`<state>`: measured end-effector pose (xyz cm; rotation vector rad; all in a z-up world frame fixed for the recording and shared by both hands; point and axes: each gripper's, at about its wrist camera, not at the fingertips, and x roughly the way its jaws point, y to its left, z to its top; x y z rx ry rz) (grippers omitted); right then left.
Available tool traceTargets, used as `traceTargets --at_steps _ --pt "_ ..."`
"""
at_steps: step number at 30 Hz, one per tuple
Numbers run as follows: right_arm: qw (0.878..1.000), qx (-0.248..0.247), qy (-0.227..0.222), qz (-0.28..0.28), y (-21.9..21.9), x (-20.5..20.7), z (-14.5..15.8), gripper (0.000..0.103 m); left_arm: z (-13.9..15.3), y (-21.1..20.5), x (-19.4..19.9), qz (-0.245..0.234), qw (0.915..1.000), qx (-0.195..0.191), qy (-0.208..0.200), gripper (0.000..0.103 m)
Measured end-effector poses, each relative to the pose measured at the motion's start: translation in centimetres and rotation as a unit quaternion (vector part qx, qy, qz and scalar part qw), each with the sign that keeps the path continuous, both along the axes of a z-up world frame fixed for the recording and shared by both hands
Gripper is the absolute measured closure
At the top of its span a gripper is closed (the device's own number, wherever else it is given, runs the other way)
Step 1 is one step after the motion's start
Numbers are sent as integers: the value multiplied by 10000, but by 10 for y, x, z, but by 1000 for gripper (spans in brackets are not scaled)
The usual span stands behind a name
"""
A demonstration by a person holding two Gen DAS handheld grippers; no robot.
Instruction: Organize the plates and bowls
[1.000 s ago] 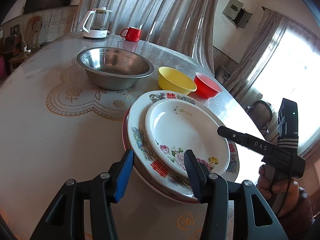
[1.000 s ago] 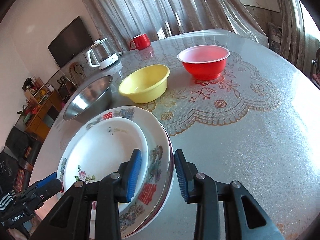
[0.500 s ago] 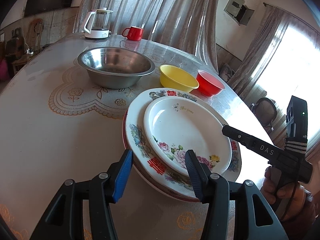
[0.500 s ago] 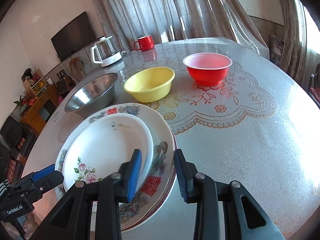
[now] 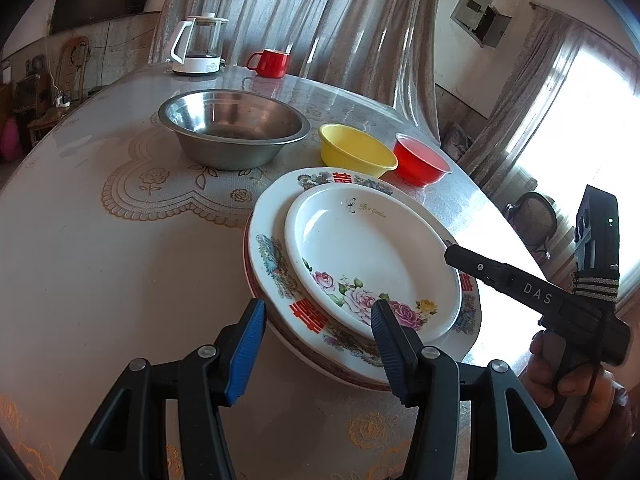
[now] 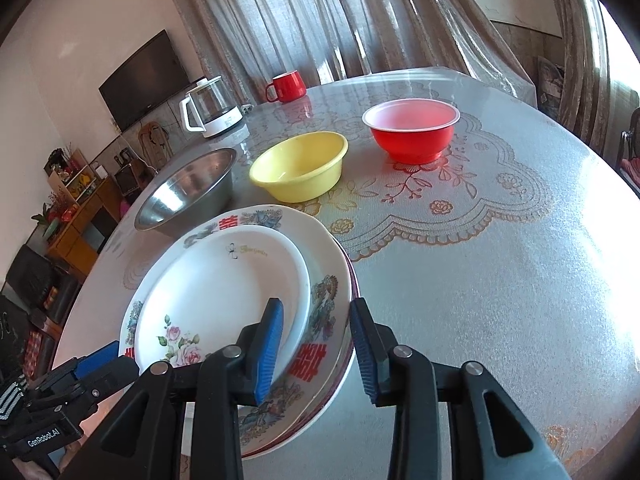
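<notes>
Centrally on the round, lace-patterned tabletop [image 5: 100,248] sits a stack of plates: a small white plate with pink roses [image 5: 372,256] lies on a larger white plate with red characters and a painted rim [image 5: 272,256], with the red-edged rim of another plate showing beneath. The left gripper [image 5: 318,354] straddles the near rim of the stack, its blue-padded fingers [image 5: 248,344] spread and pressing on nothing. The right gripper [image 6: 316,350] straddles the stack's opposite rim; its fingers are opening, rim between them, pads not clamped. Behind the plates stand a stainless steel bowl [image 5: 234,128], a yellow plastic bowl [image 5: 356,152] and a red plastic bowl [image 5: 420,160], apart in a row. Farther back are a red mug [image 5: 270,63] and a glass kettle with white base [image 5: 198,46].
</notes>
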<state>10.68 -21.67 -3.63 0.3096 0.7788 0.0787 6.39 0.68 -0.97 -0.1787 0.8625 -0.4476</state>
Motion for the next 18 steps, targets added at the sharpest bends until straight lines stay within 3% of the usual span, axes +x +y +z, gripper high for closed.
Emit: traceTargets --at_steps 5,18 --pt "10000 49 -10 28 2 -2 0 61 -3 5 2 157 9998 90 88 47" --pt "9995 288 92 56 -3 -5 0 60 -2 19 -2 536 9981 284 124 46"
